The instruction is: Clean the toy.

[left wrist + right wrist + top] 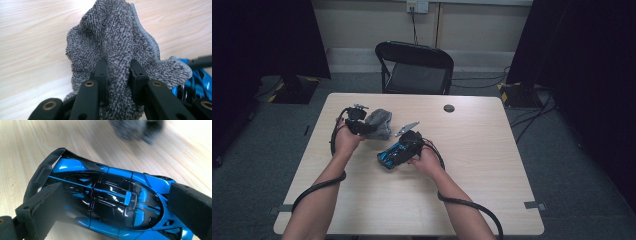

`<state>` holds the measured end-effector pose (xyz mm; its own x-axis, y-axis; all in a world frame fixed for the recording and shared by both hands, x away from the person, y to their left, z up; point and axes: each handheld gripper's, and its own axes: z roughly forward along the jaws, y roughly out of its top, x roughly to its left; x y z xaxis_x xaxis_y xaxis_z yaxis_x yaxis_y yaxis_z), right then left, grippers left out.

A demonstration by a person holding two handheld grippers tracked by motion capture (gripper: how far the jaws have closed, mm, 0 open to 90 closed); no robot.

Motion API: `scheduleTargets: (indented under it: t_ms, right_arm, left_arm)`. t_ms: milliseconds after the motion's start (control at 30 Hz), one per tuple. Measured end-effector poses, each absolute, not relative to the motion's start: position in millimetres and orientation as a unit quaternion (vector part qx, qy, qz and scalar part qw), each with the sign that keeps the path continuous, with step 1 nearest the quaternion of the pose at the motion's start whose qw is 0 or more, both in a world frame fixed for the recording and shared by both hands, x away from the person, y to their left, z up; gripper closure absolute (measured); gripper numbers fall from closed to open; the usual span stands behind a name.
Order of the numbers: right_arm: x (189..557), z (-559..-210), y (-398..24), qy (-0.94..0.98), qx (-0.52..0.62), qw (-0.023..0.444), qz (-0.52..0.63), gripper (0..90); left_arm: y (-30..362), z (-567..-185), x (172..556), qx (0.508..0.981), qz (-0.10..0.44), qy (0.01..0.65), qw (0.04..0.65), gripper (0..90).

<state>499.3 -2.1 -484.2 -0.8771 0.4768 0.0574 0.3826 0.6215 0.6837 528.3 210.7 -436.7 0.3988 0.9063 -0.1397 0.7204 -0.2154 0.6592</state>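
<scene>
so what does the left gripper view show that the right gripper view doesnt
Left gripper view: the grey cloth sharp and close, bunched between the left gripper, with its loop pile and stitched edge plain to see.

Right gripper view: the blue and black toy car from above, with roof, rear wing and glossy panels, and the right gripper set at either end of it.

Both: the pale wooden table, plus a glimpse of the other thing, a blue sliver of car in one, a blurred cloth in the other.

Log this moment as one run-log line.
left gripper: shut on grey cloth | right gripper: shut on blue toy car | table: light wood
</scene>
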Motion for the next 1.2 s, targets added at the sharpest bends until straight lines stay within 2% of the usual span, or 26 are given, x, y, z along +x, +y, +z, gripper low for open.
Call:
scheduleTargets:
  t_ms: [367, 567, 833, 1200]
  right_arm:
    - [499, -484, -2, 0.897, 0.242, 0.065, 0.363, 0.9]
    - [499, -484, -2, 0.898, 0.242, 0.065, 0.362, 0.9]
    - [499, -484, -2, 0.898, 0.242, 0.065, 0.362, 0.9]
    - [499, -484, -2, 0.898, 0.242, 0.063, 0.362, 0.9]
  left_arm:
    - [167, -453, 551, 0.757, 0.148, 0.53, 0.352, 72.9]
    - [146, -462, 553, 0.772, 0.141, 0.517, 0.342, 72.9]
    - [139, -479, 548, 0.791, 0.127, 0.502, 0.326, 73.0]
    - [145, -476, 542, 0.8, 0.113, 0.495, 0.32, 73.2]
